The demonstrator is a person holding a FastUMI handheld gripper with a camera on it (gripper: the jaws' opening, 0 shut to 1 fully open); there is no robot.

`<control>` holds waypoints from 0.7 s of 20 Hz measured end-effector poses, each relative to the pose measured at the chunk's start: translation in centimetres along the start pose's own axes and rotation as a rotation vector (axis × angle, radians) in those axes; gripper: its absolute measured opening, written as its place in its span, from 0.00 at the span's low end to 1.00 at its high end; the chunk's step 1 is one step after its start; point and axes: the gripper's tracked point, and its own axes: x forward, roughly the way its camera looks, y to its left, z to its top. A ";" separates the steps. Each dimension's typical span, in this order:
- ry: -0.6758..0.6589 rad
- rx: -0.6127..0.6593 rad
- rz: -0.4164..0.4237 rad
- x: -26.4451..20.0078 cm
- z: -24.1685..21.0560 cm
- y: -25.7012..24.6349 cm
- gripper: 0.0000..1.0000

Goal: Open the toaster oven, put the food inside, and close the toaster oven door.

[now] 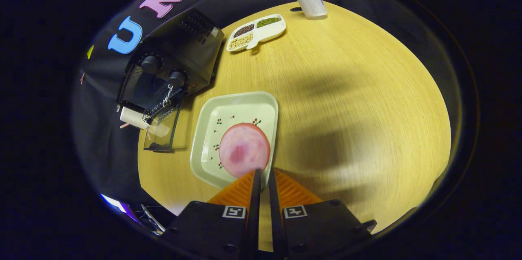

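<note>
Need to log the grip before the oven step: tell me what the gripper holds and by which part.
The gripper is pinched on the near edge of the pink round slice of food, which lies over the white plate. The fingers are nearly together.

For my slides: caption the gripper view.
Hand-held gripper, fingers nearly closed, at the ham slice on a plate; toaster oven door already open.

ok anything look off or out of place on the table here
Nothing spilled or damaged. The toaster oven door hangs open. The pink food slice lies whole on the square plate, just ahead of the nearly closed gripper.
</note>
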 end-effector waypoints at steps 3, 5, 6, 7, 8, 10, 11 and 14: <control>0.018 0.045 -0.038 0.2 0.3 -0.3 0.13; 0.028 0.045 -0.029 0.5 0.1 0.0 0.10; 0.022 0.030 -0.027 -0.2 0.2 -0.1 0.09; 0.016 0.019 -0.024 0.3 0.1 0.0 0.08; 0.013 0.012 -0.019 0.0 0.1 0.0 0.08; 0.013 0.050 0.000 -0.3 0.0 0.0 0.07; 0.025 0.086 0.025 -0.1 0.1 0.2 0.06; 0.043 0.234 0.105 -0.4 -0.5 0.0 0.06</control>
